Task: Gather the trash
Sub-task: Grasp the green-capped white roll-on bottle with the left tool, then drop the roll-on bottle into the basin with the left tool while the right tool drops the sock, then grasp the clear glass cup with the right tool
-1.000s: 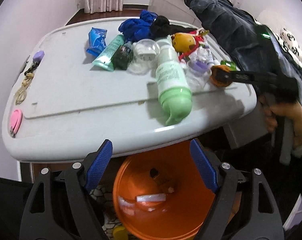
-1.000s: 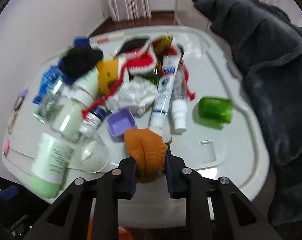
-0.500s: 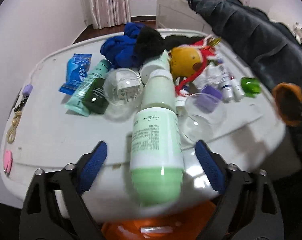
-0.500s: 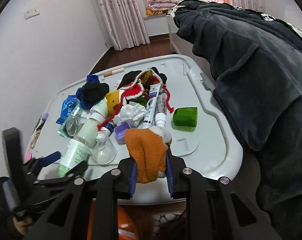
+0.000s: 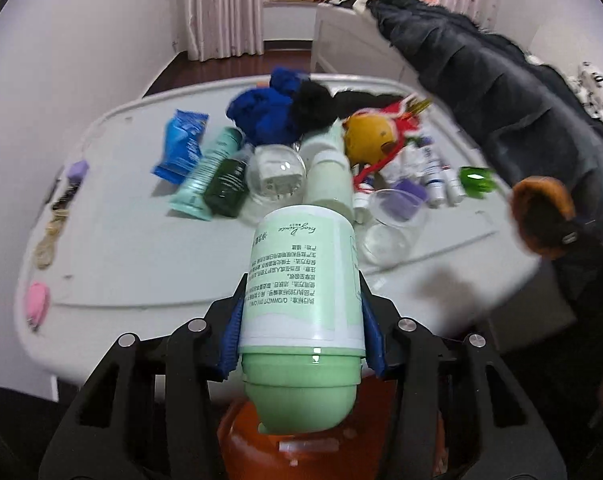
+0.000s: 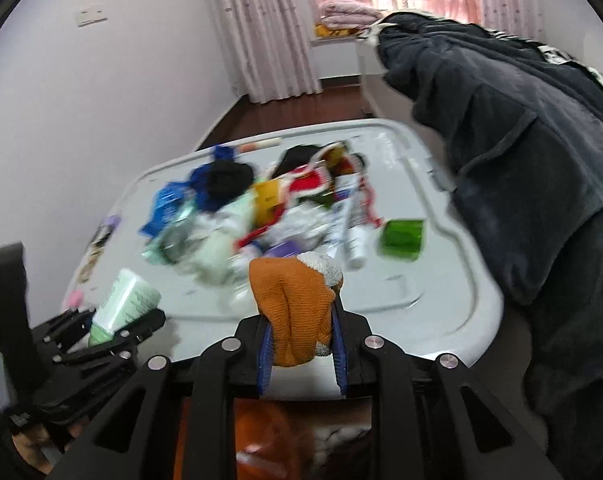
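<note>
A pale green lotion bottle (image 5: 297,248) lies cap-end toward the camera between the blue pads of my left gripper (image 5: 302,316). The jaws are closing and the pads touch both of its sides. It hangs over the white table's (image 5: 121,264) near edge, above an orange bin (image 5: 237,440). My right gripper (image 6: 301,344) is shut on an orange knitted piece (image 6: 293,300) with a white fuzzy tip, held over the near edge. In the right wrist view the left gripper (image 6: 113,328) and its bottle (image 6: 125,300) sit at the lower left. The orange bin (image 6: 261,440) shows below.
On the table lie a blue packet (image 5: 181,144), a teal tube (image 5: 205,176), a dark green bottle (image 5: 227,188), clear domes (image 5: 275,176), blue and black cloth (image 5: 285,108), a yellow toy (image 5: 369,136), white tubes and a green cup (image 6: 401,238). A dark coat (image 6: 521,180) hangs at the right.
The left gripper has reached the green bottle, narrowed around it and lifted it off the table edge. The right gripper has risen and drawn back with the orange knitted piece.
</note>
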Demonstrator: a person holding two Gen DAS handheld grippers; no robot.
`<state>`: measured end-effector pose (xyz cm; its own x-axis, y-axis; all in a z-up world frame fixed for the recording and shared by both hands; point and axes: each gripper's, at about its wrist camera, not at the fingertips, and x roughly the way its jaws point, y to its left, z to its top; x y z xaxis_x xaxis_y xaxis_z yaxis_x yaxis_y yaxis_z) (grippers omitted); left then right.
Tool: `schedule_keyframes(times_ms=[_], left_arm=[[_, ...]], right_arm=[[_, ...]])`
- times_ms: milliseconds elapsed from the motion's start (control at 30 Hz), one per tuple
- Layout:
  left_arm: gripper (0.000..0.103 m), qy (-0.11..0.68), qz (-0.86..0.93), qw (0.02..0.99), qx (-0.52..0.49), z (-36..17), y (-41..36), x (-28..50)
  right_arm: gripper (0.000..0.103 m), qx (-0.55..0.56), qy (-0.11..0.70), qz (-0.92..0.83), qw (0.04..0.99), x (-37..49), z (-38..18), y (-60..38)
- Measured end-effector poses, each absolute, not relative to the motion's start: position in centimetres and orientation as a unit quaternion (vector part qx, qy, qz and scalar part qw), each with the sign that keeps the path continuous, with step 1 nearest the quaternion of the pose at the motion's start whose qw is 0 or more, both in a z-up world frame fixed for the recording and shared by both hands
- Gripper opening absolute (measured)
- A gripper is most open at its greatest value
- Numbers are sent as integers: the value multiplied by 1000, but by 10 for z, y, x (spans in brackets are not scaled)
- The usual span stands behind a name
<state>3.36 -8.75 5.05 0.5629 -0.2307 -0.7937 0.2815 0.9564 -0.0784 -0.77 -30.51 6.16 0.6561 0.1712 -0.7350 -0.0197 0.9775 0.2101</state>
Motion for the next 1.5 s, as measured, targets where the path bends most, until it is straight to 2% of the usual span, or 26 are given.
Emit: schedule_keyframes(times_ms=[200, 433, 700, 733, 800, 833, 867, 933, 1233, 1500], left_arm=[[47, 428, -160, 888, 49, 78, -44, -28], [47, 499, -153, 853, 11, 23, -22, -48], [47, 522, -165, 836, 5, 9, -22, -45], [47, 528, -167, 833, 5, 6, -23, -44], [48, 538, -166, 826, 7, 2, -25, -45], [56, 545, -165, 822, 12, -1, -27, -44], [71, 549, -165, 819, 16, -2, -28, -44], [77, 544, -162, 823, 22, 0, -29, -45], [77, 515, -174, 839, 19, 12, -30, -40], [78, 500, -160, 851, -7, 14, -17, -22]], right_arm=[[24, 59, 421, 110, 899, -66, 73, -254], [24, 24, 467, 127, 875, -98, 33, -216], [25, 36, 503, 119, 855, -94, 11, -215], [28, 37, 508, 119, 852, -94, 9, -215], [41, 34, 514, 115, 849, -93, 6, -214], [51, 34, 514, 113, 849, -92, 5, -214], [53, 34, 512, 112, 851, -91, 5, -215], [53, 34, 503, 105, 857, -90, 9, -219], [53, 20, 462, 60, 884, -15, 28, -235], [52, 54, 492, 36, 868, 83, -5, -231]])
